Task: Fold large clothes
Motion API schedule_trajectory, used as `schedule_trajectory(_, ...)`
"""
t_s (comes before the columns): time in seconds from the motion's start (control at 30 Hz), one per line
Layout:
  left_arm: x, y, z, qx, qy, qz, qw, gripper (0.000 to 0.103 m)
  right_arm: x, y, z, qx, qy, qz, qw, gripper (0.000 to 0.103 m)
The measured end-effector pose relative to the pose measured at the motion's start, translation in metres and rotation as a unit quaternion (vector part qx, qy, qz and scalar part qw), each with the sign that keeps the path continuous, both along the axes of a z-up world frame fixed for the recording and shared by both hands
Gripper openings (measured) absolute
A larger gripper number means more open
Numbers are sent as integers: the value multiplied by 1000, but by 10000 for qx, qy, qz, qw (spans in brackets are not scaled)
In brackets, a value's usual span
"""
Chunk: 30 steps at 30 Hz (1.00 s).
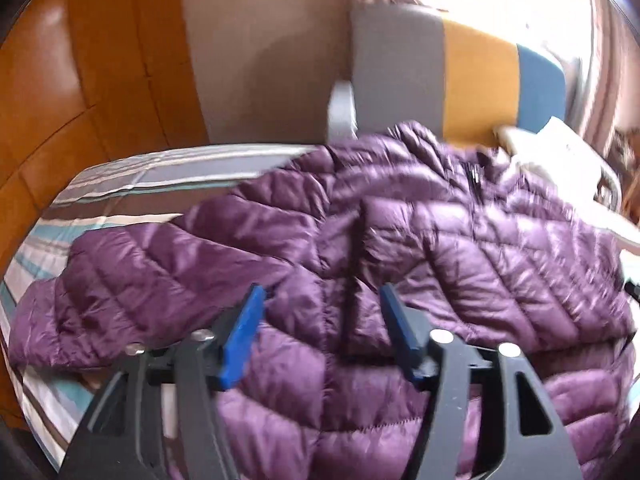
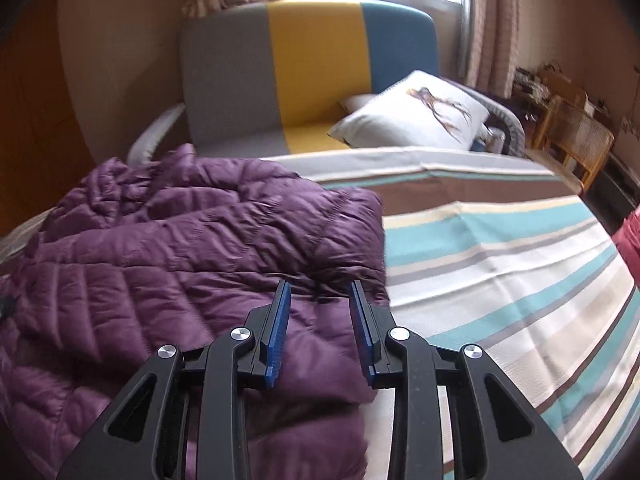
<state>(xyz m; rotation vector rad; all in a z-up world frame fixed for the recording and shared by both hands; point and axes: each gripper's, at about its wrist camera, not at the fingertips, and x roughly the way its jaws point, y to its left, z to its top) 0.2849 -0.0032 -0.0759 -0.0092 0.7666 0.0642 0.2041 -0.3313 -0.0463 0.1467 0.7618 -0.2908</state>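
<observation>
The striped bed [image 2: 500, 248] I work over carries the purple quilted jacket [image 1: 400, 240], spread across its left part. My left tool [image 1: 320, 300] hangs over it, jaws apart and empty; my right tool [image 2: 320, 292], narrower, also grips nothing.

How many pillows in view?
2: a white printed pillow on the sofa seat by the blue backrest panel, and a plain white one mostly hidden behind it. Others may be hidden.
</observation>
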Motion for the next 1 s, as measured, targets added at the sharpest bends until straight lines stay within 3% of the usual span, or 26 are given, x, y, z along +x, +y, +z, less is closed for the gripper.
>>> schedule_trajectory(0.1, 1, -2, 11, -447, -39, -24, 9990, 40, 1, 12, 1, 221, 37, 262, 9994, 30)
schedule_trajectory(0.27, 29, -58, 3, -244, 262, -651, 9972, 38, 4, 25, -18, 108, 253, 273, 9993, 30)
schedule_trajectory(0.4, 49, -83, -20, -119, 602, -727, 9955, 31, 5, 23, -33, 124, 420, 190, 9989, 30)
schedule_trajectory(0.53, 53, -86, -37, -10, 640, -735, 9952, 32, 6, 23, -40, 116, 455, 210, 9987, 30)
schedule_trajectory(0.73, 46, -85, -39, -71, 517, -773, 9956, 33, 6, 26, -43, 27, 453, 198, 9988, 30)
schedule_trajectory(0.8, 37, -78, -34, -151, 485, -777, 9957, 40, 5, 27, -42, 1, 451, 198, 9988, 30)
schedule_trajectory(0.9, 20, -59, -21, -184, 339, -508, 9980, 67, 5, 27, -42, 14, 439, 196, 9988, 30)
schedule_trajectory(1.0, 3, -24, -12, -315, 248, -110, 9991, 76, 5, 27, -42, 4, 434, 190, 9989, 30)
